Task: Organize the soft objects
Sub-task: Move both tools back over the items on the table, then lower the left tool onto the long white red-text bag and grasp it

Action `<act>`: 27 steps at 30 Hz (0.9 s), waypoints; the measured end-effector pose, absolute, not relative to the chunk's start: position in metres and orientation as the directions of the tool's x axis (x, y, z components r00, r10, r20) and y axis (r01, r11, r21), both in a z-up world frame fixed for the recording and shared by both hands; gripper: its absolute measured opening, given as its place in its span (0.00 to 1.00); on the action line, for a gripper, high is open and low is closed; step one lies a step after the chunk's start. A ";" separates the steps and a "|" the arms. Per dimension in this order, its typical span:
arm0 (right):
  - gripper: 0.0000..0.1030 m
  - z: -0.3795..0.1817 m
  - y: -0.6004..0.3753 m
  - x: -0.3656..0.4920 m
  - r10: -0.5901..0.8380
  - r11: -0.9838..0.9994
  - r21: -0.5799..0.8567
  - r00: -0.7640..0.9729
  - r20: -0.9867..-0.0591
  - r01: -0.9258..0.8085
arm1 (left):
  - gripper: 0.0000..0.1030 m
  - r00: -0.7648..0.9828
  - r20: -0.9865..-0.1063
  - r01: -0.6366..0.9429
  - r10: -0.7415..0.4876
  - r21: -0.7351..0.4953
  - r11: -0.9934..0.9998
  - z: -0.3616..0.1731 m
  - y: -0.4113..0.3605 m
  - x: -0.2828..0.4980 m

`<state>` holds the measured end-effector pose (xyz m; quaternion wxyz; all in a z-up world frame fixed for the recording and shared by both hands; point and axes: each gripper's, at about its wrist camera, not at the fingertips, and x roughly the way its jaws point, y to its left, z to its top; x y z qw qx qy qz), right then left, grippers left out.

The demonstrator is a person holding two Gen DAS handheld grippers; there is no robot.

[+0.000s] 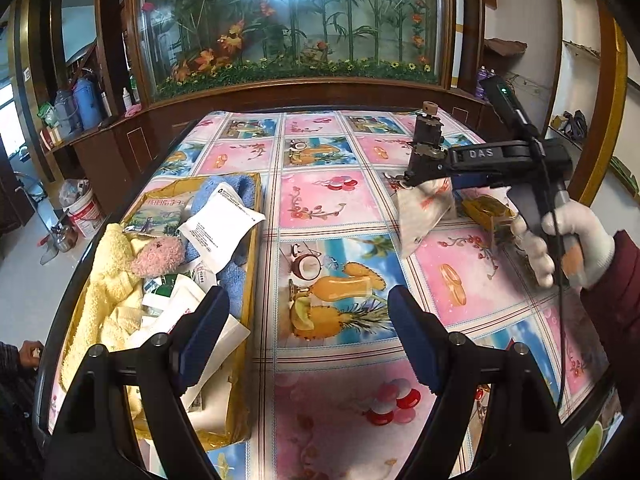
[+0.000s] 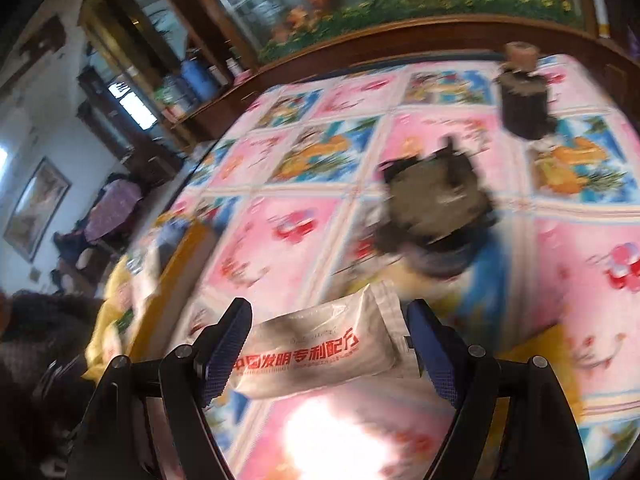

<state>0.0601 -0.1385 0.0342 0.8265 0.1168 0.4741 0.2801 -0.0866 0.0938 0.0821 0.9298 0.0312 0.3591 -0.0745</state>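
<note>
Packet (image 2: 316, 354), perhaps gripped, above fruit-print tablecloth (image 1: 332, 208) near cabinet (image 1: 288, 20).

Both wrist views look forward and down over the patterned bench (image 1: 332, 208) toward the glass cabinet (image 1: 292, 20), the right view closer and tilted.

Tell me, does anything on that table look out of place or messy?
Yes. The box at the table's left edge is overfilled: a white packet pokes above its rim among towels and a pink plush. A yellow packet lies loose on the tablecloth, beside the right gripper that holds a white pouch.
</note>
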 end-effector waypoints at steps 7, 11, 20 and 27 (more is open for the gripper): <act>0.79 0.047 -0.149 -0.018 0.683 0.730 0.555 0.392 -0.616 -0.400 | 0.79 0.705 -0.685 0.211 -0.180 -0.039 0.977 0.078 0.091 -0.092; 0.80 0.054 -0.193 -0.038 0.539 0.839 0.465 0.550 -0.638 -0.282 | 0.79 0.682 -0.693 0.240 -0.234 -0.091 0.967 0.076 0.090 -0.092; 0.81 0.046 -0.246 -0.036 0.317 0.926 0.368 0.714 -0.625 -0.088 | 0.79 0.577 -0.794 0.362 -0.191 0.040 0.931 0.049 0.065 -0.065; 0.81 0.030 -0.254 -0.032 0.280 0.932 0.359 0.719 -0.636 -0.045 | 0.82 0.440 -0.831 0.393 -0.339 -0.161 0.905 0.036 0.050 -0.050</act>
